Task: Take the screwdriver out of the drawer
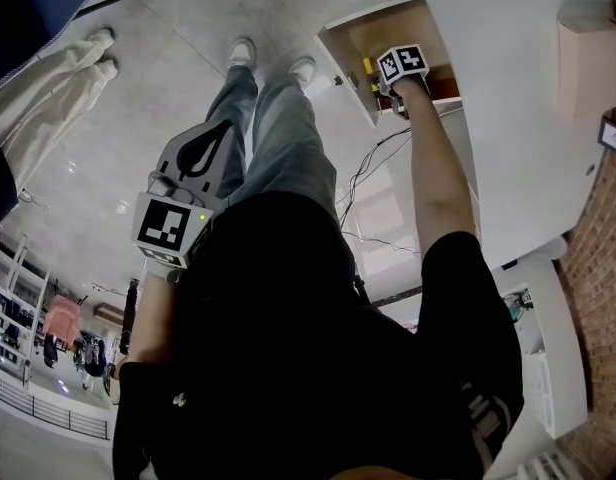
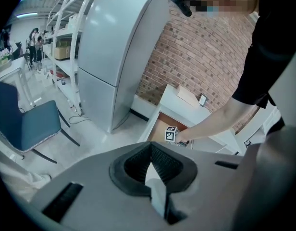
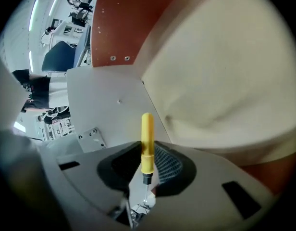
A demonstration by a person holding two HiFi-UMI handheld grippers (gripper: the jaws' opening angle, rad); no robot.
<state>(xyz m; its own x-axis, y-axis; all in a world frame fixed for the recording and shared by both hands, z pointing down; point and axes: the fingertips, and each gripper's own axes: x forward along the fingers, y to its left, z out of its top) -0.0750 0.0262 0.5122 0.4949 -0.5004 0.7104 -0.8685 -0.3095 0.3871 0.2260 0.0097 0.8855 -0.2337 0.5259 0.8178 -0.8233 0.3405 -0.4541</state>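
The screwdriver (image 3: 147, 141) is gripped by its yellow handle between the fingers (image 3: 170, 161) of the right gripper (image 3: 147, 154); the handle points away from the camera and the thin metal shaft runs back toward it; it is held at the open drawer (image 1: 388, 30), seen at the upper centre of the head view. Around it, in the right gripper view, a beige panel (image 3: 225, 76) fills the right of the frame, a reddish-brown panel (image 3: 124, 18) is seen at the top, and a white wall with a metal bracket (image 3: 92, 138) at the lower left. The left gripper (image 2: 151, 148) is held at the left centre of the head view, well apart from the drawer, its fingers (image 2: 165, 161) closed together on nothing.

Black cables (image 1: 373, 163) are seen on the floor (image 1: 138, 118) below the drawer, beside the person's legs. A white surface (image 1: 518, 118) at the right of the head view carries a cardboard box (image 1: 591, 63); a brick wall (image 1: 598, 268) is seen at the lower right; the floor is pale and glossy. In the left gripper view a tall grey cabinet (image 2: 114, 52), a blue chair (image 2: 28, 124) and white shelving (image 2: 66, 42) are shown.

The shaft's tip is lost behind the gripper body; in the head view the right fingers are covered by the marker cube (image 1: 403, 62).
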